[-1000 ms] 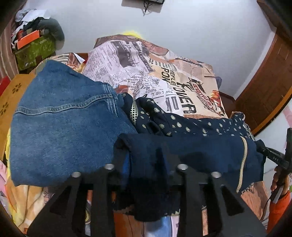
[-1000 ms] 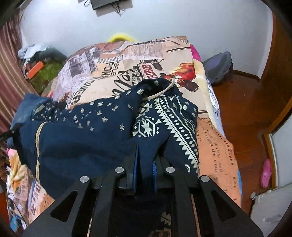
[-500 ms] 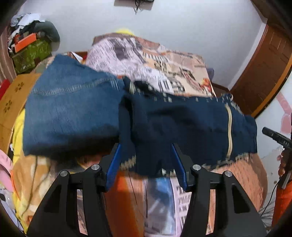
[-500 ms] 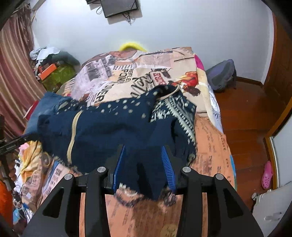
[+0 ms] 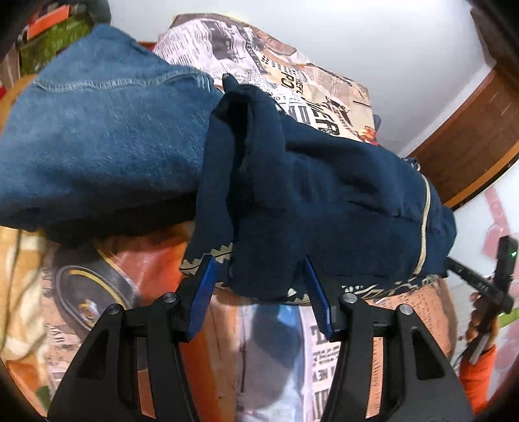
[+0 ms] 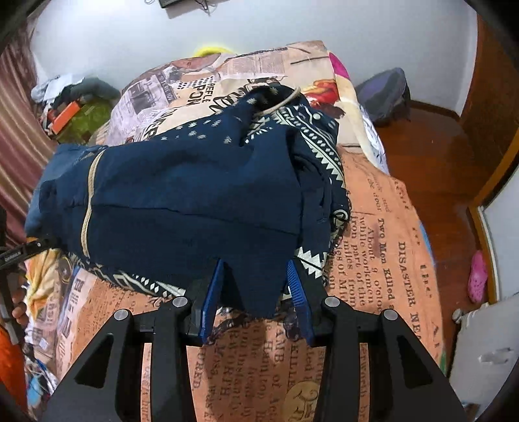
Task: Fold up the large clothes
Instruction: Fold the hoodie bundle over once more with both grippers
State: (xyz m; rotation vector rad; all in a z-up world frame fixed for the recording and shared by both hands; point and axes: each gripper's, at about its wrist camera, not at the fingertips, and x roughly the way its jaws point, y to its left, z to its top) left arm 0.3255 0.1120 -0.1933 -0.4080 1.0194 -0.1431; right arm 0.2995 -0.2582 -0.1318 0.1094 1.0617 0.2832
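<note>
1. One navy garment (image 5: 324, 201) lies folded on the bed (image 6: 373, 259), its plain dark side up, with a white zigzag-printed border (image 6: 324, 162) showing along its right and near edges in the right wrist view.
2. We note a pale cord seam (image 5: 425, 220) running across the garment near its right end in the left wrist view; the same seam (image 6: 89, 198) appears at the left end in the right wrist view.
3. We see the left gripper (image 5: 259, 285) with its blue pads (image 5: 204, 292) spread apart; a hanging corner of the garment sits between them, and the pads do not press on it.
4. We see the right gripper (image 6: 256, 289) likewise parted, its blue pads (image 6: 296, 289) standing either side of a drooping point of cloth without clamping it.
5. Folded blue denim (image 5: 97, 130) lies just left of the garment, touching it.
6. Beneath both, the bed carries a newspaper-print cover (image 5: 292, 74) in orange and cream.
7. Farther out we mark a white wall (image 6: 259, 26), a wooden floor (image 6: 431, 155), a dark bag (image 6: 386, 91) on that floor, and a pile of clutter (image 6: 71, 104) at far left.
</note>
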